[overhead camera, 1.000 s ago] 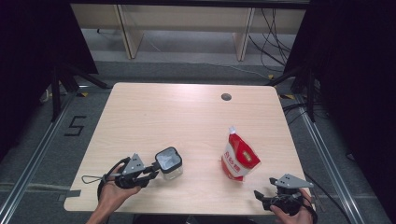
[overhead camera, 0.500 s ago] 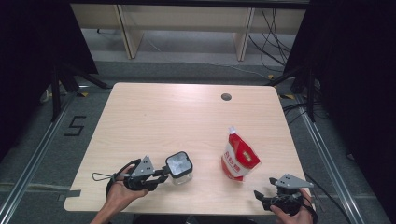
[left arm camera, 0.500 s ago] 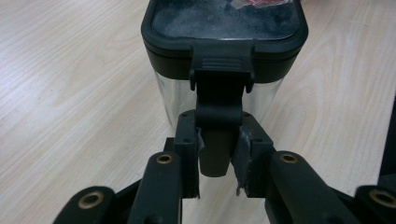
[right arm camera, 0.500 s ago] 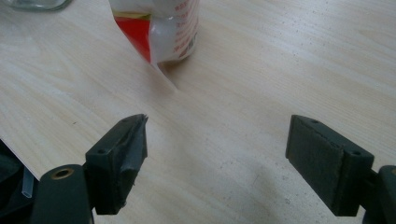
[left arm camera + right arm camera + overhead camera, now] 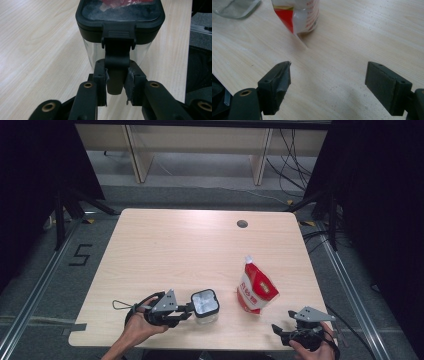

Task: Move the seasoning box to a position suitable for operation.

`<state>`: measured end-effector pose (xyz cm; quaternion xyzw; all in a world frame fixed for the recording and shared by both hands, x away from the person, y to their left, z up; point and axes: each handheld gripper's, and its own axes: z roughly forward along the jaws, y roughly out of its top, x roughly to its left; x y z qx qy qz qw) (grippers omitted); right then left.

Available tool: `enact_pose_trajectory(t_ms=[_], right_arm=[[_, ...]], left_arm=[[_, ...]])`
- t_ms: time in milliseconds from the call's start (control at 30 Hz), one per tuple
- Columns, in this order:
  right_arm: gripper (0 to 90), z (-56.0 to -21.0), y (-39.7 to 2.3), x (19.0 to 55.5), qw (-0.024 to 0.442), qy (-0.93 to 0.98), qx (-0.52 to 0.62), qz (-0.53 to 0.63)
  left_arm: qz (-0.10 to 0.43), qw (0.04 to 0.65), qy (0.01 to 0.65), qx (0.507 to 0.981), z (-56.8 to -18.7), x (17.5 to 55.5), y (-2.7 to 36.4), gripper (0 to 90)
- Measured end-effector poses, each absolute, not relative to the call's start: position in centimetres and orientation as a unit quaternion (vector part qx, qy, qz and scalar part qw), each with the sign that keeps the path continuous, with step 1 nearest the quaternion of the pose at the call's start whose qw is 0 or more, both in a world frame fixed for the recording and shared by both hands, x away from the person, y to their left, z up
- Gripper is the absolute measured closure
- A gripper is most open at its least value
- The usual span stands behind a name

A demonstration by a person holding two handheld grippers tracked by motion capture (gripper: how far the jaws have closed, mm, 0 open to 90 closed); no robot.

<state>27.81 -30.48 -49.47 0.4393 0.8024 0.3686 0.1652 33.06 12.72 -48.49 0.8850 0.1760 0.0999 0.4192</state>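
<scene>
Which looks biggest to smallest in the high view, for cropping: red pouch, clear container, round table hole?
1. red pouch
2. clear container, somewhat smaller, though nearer the camera
3. table hole, clearly smallest

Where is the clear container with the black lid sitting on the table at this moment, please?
In the high view, the clear container stands near the table's front edge, left of the red and white pouch, its handle clamped by the left gripper.
</scene>
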Motion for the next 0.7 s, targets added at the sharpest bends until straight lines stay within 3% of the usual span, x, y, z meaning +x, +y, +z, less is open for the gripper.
enact_pose_trajectory(t_ms=[400,700], right_arm=[[21.5,-49.5,-30.6,27.9,0.171,0.806,0.429,0.37],[21.3,-49.5,-30.6,27.9,0.17,0.805,0.43,0.371]], left_arm=[[0.088,0.421,0.143,0.892,-48.5,33.6,11.2,72.2],[0.093,0.419,0.155,0.89,-48.5,33.9,11.2,72.2]])
